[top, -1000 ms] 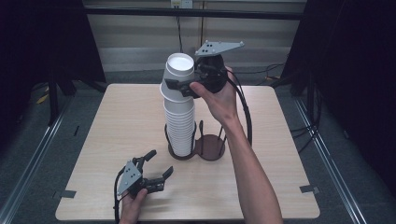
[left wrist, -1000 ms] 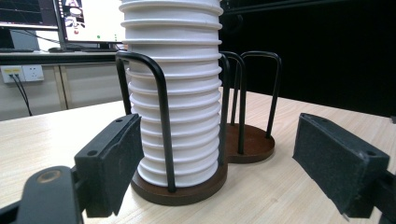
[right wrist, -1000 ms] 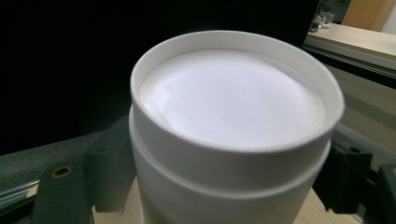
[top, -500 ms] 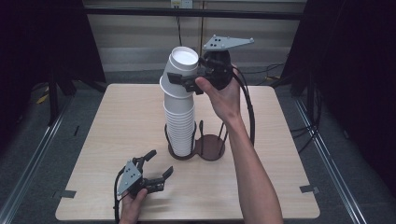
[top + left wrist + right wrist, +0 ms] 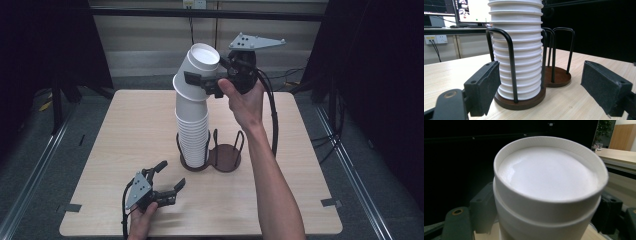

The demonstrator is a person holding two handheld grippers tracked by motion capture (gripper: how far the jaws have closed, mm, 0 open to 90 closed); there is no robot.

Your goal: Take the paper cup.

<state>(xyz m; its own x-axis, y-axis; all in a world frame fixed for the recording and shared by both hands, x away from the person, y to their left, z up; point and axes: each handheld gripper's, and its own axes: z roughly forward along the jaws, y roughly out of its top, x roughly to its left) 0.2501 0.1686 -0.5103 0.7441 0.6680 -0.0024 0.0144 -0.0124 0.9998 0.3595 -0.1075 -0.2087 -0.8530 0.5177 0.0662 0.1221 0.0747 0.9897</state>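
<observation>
The right gripper [image 5: 204,85] is up at the top of the stack [image 5: 194,125] of upturned white cups, its fingers [image 5: 192,78] pinching the top cups [image 5: 198,70] from either side; in the right gripper view the cup's flat base [image 5: 549,173] faces the camera with a black pad at each flank of the wall. The held cups lean away from the column below, probably because tilting breaks the snug nesting fit and lets them peel off rather than drag the whole pile upward. The rest of the stack stands in the left ring of a double wire holder [image 5: 226,159] near the middle of the desk [image 5: 300,165], and the upright wire loops [image 5: 510,60] seem there to keep the tall column from toppling while it is pulled on. The holder's right ring [image 5: 225,156] is bare, so it looks like the likely place for cups taken off, though that is only a guess. The left gripper [image 5: 169,180] rests low on the desk near its front edge, with fingers [image 5: 485,85] spread and nothing between them; the left gripper view looks straight at the foot of the stack, which stands clear of both pads. It seems parked there in readiness to steady the holder's base if the stack starts to lift or slide.
</observation>
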